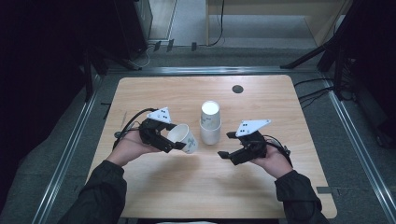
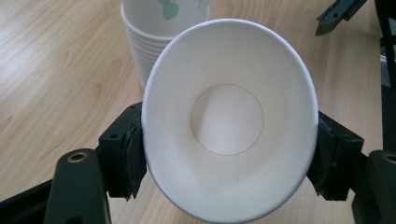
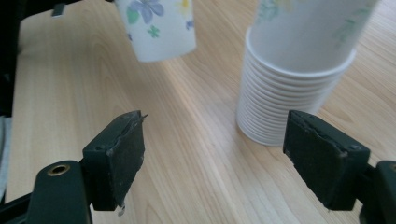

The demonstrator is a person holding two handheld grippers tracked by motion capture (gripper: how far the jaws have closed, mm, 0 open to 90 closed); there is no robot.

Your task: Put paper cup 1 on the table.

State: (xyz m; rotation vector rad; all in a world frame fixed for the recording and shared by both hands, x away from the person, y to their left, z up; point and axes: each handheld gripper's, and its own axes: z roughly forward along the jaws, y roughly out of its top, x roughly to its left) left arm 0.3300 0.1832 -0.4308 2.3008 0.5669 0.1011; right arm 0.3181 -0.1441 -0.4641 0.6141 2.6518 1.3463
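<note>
My left gripper (image 1: 173, 142) comes in from the lower left of the wooden table (image 1: 154, 93), held low and pointing toward the middle, hand wrapped round its body. It pinches a single paper cup (image 1: 185, 138) by the sides near the rim; the cup lies tipped over, mouth toward my side, base toward the stack. In the left gripper view the pads squeeze that cup (image 2: 229, 116) from both sides so that the rim is pressed into an oval. I see nothing in it: bare white wall and round bottom.

My right gripper (image 1: 223, 144) sits at the lower right, angled in toward the centre, hovering just above the tabletop. Its jaws are spread wide with nothing between them; in the right gripper view I see bare wood in the gap.

The stack of paper cups (image 1: 210, 122) stands upright in the middle of the table, between the two grippers, many rims nested one over another. The top cup rises well out of the rest. Flower print shows on the cups (image 3: 299, 70). The held cup hangs just beside the stack, whether touching I can't tell.

A small dark round disc (image 1: 237, 89) lies near the far edge of the table.
</note>
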